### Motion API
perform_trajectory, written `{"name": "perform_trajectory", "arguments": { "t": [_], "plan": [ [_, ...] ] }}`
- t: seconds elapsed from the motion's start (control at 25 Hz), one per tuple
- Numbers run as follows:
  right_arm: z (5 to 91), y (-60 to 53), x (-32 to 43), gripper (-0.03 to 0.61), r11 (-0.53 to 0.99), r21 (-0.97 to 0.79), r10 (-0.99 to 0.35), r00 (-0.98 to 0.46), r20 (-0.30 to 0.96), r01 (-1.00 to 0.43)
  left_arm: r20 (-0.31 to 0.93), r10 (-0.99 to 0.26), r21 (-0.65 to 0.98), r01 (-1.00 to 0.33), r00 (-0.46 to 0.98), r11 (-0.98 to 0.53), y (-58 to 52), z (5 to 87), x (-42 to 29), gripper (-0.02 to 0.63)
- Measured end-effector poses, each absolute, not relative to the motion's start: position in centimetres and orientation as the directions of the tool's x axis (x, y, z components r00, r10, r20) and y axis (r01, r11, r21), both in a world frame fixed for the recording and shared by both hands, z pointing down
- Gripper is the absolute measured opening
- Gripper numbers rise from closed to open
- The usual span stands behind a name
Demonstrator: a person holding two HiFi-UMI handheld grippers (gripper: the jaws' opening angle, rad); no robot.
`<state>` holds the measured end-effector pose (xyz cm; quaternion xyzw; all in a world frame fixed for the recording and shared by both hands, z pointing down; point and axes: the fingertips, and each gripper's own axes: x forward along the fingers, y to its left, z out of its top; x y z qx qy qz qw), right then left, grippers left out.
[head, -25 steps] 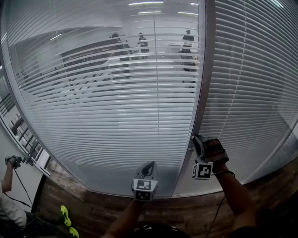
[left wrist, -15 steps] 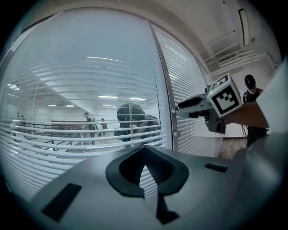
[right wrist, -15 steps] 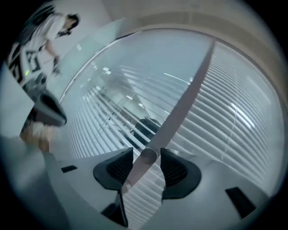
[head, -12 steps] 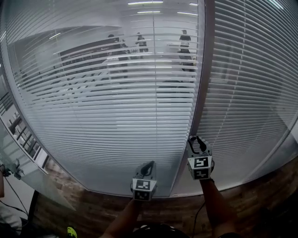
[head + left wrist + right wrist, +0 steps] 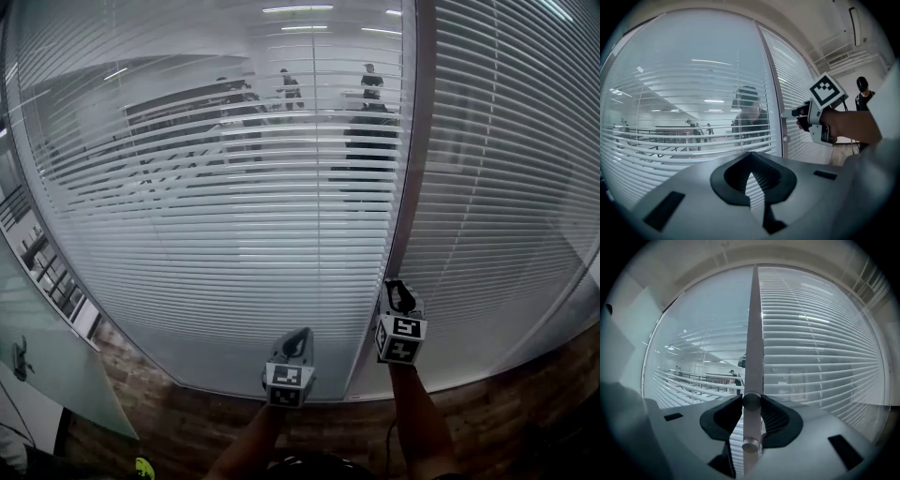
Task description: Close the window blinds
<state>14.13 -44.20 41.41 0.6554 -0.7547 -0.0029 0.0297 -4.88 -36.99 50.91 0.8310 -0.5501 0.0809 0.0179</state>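
my left claw [image 5: 750, 154] is clenched on nothing, just short of the window. only the right gripper view shows my right claw [image 5: 752, 405] closing on a round knob [image 5: 752, 401] on the window post [image 5: 753, 333]. the blinds [image 5: 234, 216] cover both panes, with see-through gaps between the slats left of the post and tighter slats on the right.
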Motion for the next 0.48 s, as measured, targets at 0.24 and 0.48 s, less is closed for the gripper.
{"name": "perform_trajectory", "arguments": {
  "t": [0.24, 0.48],
  "plan": [
    [41.6, -44.2, 14.1, 0.126, 0.168, 0.045, -0.985, -0.166, 0.043, -0.985, 0.159, -0.91, -0.055, -0.917, 0.383, -0.395, -36.8, 51.5, -5.1, 0.0],
    [42.2, -44.6, 14.1, 0.126, 0.184, 0.159, -0.983, -0.182, 0.024, -0.97, 0.16, -0.924, -0.062, -0.931, 0.347, -0.36, -37.3, 51.9, -7.1, 0.0]
  ]
}}
